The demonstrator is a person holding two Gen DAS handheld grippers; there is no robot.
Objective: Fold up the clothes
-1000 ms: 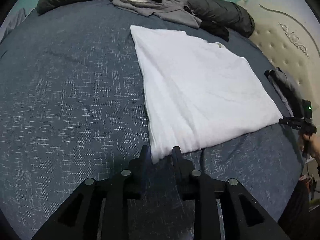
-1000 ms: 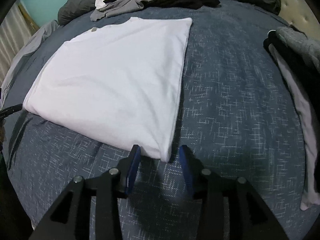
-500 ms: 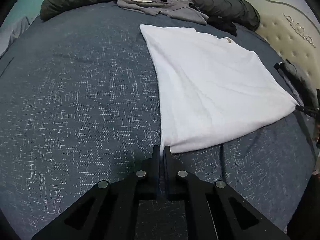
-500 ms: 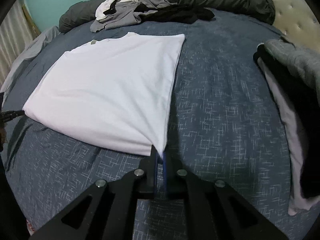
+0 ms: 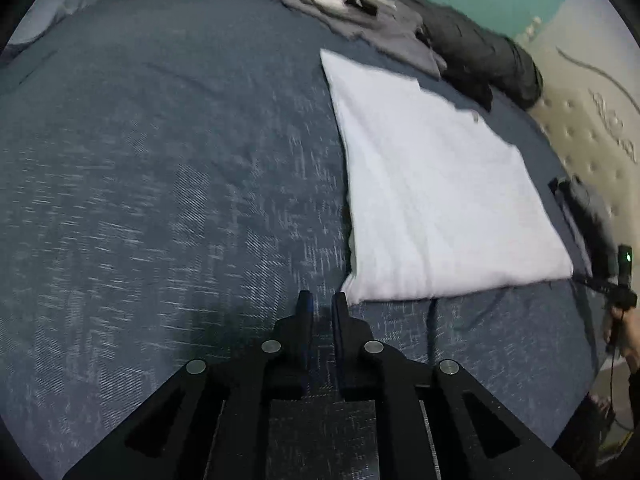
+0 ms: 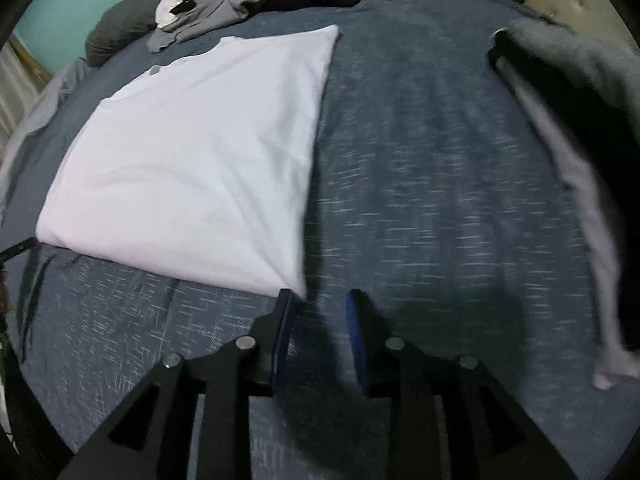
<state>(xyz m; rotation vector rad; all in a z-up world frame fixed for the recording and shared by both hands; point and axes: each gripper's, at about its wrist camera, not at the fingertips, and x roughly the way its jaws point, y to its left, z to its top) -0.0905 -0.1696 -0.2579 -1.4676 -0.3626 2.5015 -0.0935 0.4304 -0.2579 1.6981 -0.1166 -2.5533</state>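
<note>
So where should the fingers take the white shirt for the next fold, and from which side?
Probably its two near corners: the white shirt lies flat, so come low from the near edge, left gripper and right gripper each sliding one finger under.

Left gripper [image 5: 322,303]: pitched steeply downward, fingers [image 5: 305,307] parallel with a narrow gap between them. The jaws are opening; nothing lies between them.

Right gripper [image 6: 320,300]: also pitched steeply downward, fingers [image 6: 285,305] set wider apart than those of the left unit. The jaws are opening; nothing lies between them. The blue pad faces are exposed on the inner sides.

In the left wrist view, the right gripper appears at the far right edge, held in the person's right hand [image 5: 624,330].
</note>
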